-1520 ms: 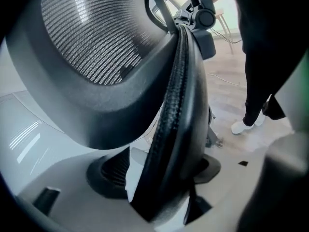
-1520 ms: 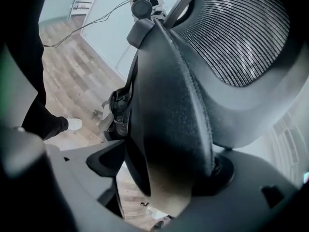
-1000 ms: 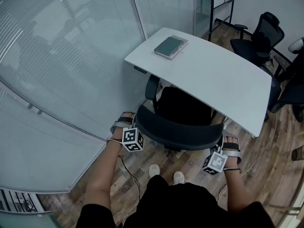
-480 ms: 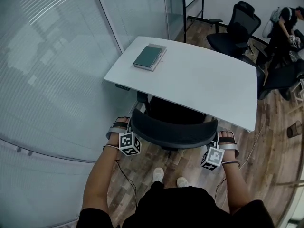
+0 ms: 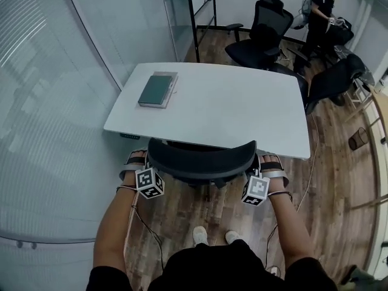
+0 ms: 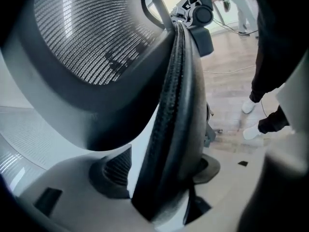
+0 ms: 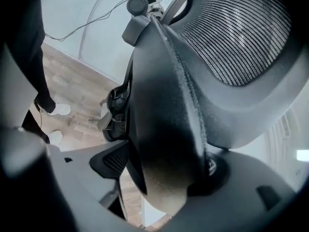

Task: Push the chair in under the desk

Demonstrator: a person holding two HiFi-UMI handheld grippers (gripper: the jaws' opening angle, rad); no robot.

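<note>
A black mesh-backed chair (image 5: 200, 157) stands at the near edge of the white desk (image 5: 242, 111), its seat hidden under the top. My left gripper (image 5: 140, 160) straddles the backrest's left edge (image 6: 169, 129). The right pad (image 6: 210, 170) touches it, and a thin gap shows beside the left pad (image 6: 113, 170). My right gripper (image 5: 265, 162) straddles the right edge (image 7: 164, 129); its jaws are closing and both pads (image 7: 116, 161) meet the frame.
A green book (image 5: 156, 90) lies on the desk's far left corner. A glass wall (image 5: 54, 102) runs along the left. Other black chairs (image 5: 264, 35) and a person (image 5: 321, 8) are beyond the desk. A cable (image 5: 309, 168) trails on the wood floor at right.
The chair has rolled forward: its seat, visible a second ago, is now under the desktop. Both grippers travelled forward with the backrest.
</note>
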